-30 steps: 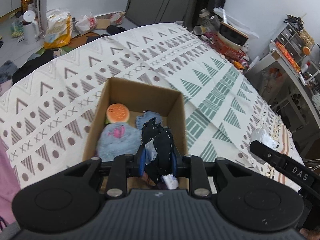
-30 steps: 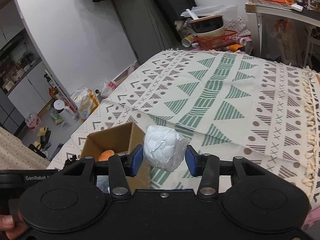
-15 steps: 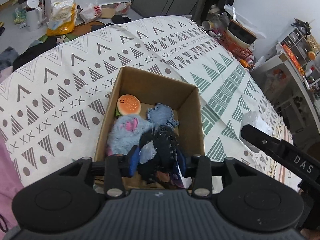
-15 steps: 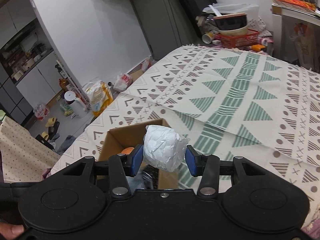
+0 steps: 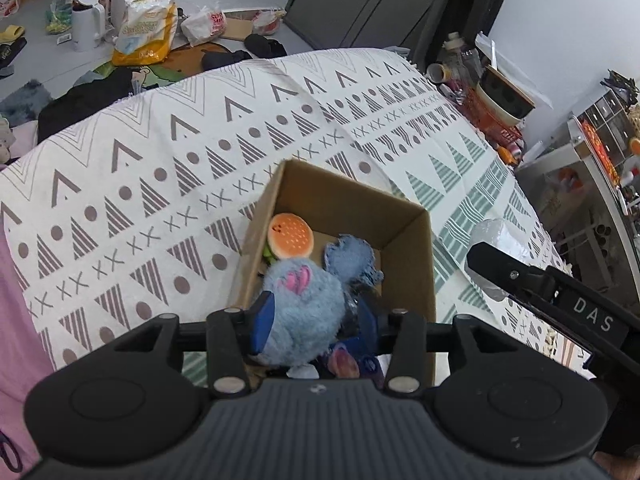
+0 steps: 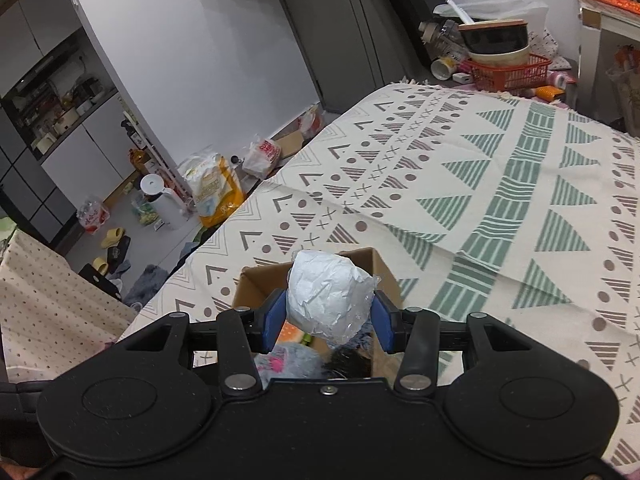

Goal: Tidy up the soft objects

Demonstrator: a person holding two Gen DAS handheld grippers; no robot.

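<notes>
Moved since a second ago: your left gripper (image 5: 314,326) has let go of the dark fabric bundle (image 5: 352,354), which now lies in the near end of the cardboard box (image 5: 408,280), and your right gripper (image 6: 328,322) has carried the white wrapped ball (image 6: 328,294) from over the cloth to above the box's near end.

Item, task's thing: white wrapped ball, crinkled film over paper, clamped between your right gripper's blue pads, ahead of and just above them, over the box (image 6: 256,284). In the left view it shows beyond your right tool's arm, off to your left tool's right (image 5: 496,236).

Item, left gripper: pads spread apart, flanking the blue plush toy (image 5: 304,308) without visibly pinching it; whether they touch its fur is hard to tell.

Container: cardboard box, open top, directly ahead of both tools. Contents: burger-shaped toy (image 5: 290,236) at the far end, blue plush toy, a smaller blue fuzzy piece (image 5: 350,258) to its right, dark fabric bundle nearest you.

Risks: the box looks crowded, so a ball dropped onto the plush may roll over the wall onto the patterned cloth (image 5: 160,184). Your two tools sit close; they may knock together.
</notes>
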